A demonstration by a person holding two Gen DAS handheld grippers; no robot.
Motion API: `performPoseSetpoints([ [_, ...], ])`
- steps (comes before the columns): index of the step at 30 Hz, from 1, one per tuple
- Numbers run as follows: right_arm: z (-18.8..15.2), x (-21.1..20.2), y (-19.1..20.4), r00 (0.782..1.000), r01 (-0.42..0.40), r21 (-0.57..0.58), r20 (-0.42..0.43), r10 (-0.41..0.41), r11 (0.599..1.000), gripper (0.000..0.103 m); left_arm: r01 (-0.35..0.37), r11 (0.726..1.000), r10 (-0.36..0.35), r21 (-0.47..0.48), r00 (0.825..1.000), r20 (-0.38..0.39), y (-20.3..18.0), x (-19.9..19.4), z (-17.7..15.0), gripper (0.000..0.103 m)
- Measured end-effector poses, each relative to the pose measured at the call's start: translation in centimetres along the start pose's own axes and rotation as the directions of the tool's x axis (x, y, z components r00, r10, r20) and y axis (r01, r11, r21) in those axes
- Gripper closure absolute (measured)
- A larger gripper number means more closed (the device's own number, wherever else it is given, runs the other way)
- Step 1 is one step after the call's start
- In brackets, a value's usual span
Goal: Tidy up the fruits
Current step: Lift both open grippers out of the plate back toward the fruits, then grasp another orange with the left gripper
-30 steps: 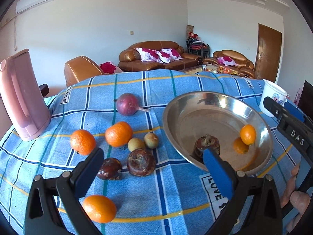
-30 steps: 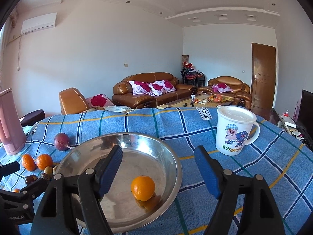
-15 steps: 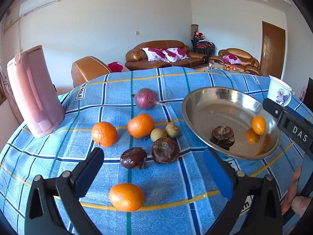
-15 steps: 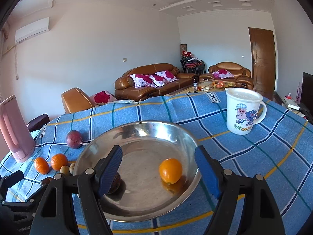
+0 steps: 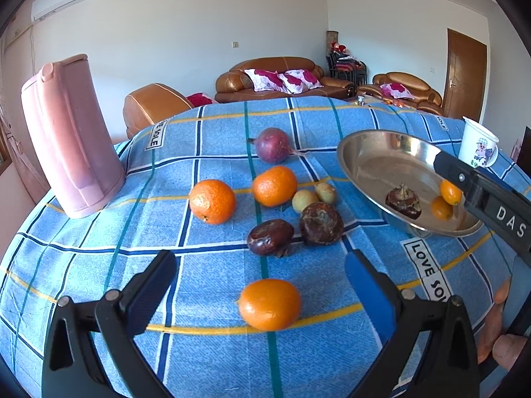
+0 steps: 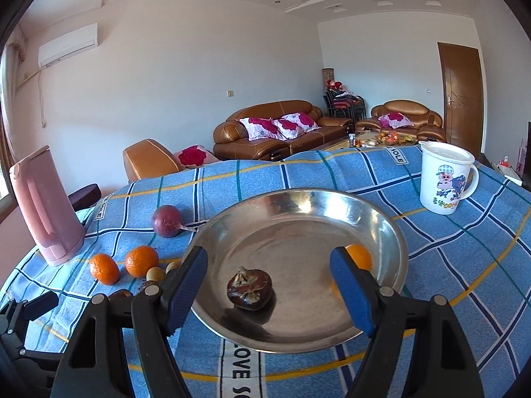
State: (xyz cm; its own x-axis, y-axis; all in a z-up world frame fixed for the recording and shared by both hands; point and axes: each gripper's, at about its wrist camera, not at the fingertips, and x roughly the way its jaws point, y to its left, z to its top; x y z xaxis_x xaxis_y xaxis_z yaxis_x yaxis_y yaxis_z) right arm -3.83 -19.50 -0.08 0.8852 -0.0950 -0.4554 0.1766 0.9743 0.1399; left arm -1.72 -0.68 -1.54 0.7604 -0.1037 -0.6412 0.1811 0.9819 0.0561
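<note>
A steel bowl (image 5: 371, 152) (image 6: 391, 232) on the blue checked cloth holds a dark brown fruit (image 6: 249, 288) (image 5: 403, 201) and a small orange (image 6: 359, 256) (image 5: 450, 191). Loose on the cloth lie three oranges (image 5: 269, 303) (image 5: 212, 201) (image 5: 274, 185), two dark brown fruits (image 5: 270, 237) (image 5: 321, 223), two small pale fruits (image 5: 304, 200) and a purple fruit (image 5: 273, 144). My left gripper (image 5: 259, 275) is open and empty, just short of the nearest orange. My right gripper (image 6: 268, 265) is open and empty over the bowl's near rim.
A pink jug (image 5: 69, 136) (image 6: 43, 205) stands at the left of the table. A white cartoon mug (image 6: 444, 179) (image 5: 478, 147) stands right of the bowl. Sofas and a door are behind the table.
My left gripper has swung left, from the bowl's edge toward the loose fruits. My right gripper has shifted so the bowl sits centred between its fingers. Both stayed open.
</note>
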Motion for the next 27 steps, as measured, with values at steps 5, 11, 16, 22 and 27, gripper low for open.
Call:
performPoseSetpoints([
  [5, -0.3, 0.0, 1.8, 0.999, -0.036, -0.002, -0.026, 0.036, 0.999, 0.025, 0.039, 0.999, -0.037, 0.035, 0.999, -0.034, 1.3, -0.2, -1.0, 0.000],
  [11, -0.8, -0.2, 3.0, 0.997, -0.076, -0.015, -0.033, 0.075, 0.997, 0.025, 0.103, 0.995, -0.102, 0.016, 0.991, -0.089, 2.2, 0.4, -1.4, 0.000],
  [16, -0.9, -0.3, 3.3, 0.995, -0.097, -0.019, -0.038, 0.096, 0.995, 0.025, 0.089, 0.996, -0.089, -0.007, 0.982, -0.164, 1.9, 2.3, -1.3, 0.015],
  [22, -1.0, -0.1, 3.3, 0.992, -0.116, -0.006, -0.057, 0.116, 0.993, 0.025, 0.111, 0.994, -0.107, 0.009, 0.974, -0.201, 1.3, 3.0, -1.3, 0.055],
  [27, -1.1, 0.2, 3.8, 0.986, -0.147, -0.030, -0.084, 0.144, 0.989, 0.025, 0.106, 0.994, -0.109, -0.029, 0.978, -0.175, 2.2, 2.6, -1.2, 0.060],
])
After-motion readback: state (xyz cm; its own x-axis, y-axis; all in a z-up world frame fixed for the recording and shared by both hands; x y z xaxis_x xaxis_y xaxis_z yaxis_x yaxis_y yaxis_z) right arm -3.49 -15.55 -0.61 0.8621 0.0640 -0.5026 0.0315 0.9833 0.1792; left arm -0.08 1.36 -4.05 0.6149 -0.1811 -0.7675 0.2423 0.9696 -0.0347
